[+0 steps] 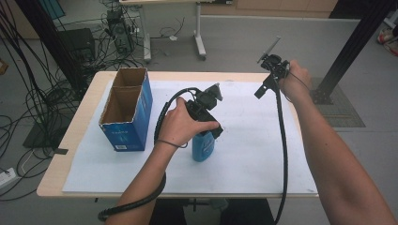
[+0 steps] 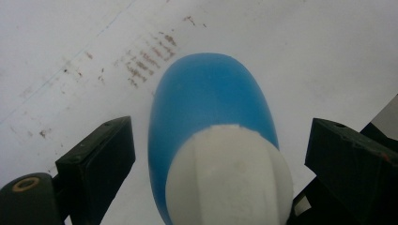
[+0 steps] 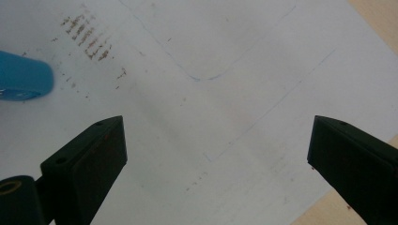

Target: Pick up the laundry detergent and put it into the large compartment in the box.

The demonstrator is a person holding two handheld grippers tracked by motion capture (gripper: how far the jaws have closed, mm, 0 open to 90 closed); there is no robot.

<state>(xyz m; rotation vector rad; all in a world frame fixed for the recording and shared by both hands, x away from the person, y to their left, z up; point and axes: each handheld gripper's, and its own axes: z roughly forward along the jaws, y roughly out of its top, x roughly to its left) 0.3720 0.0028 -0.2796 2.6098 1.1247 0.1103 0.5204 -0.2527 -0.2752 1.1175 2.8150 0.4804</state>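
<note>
Box [image 1: 126, 110] stands open-topped at the table's [image 1: 84, 117] left, probably waiting to take the bottle [image 1: 202, 146]. That blue bottle stands upright mid-sheet, white cap up, so it can be taken from above. Left gripper [image 2: 218, 154] straddles it, jaws wide, not touching yet. Right gripper [image 3: 218, 154] hangs off at the right edge, jaws wide, empty.

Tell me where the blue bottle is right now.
In the high view the blue bottle stands on the white sheet near the table's middle, right of the blue cardboard box, between the left gripper's open fingers.
</note>
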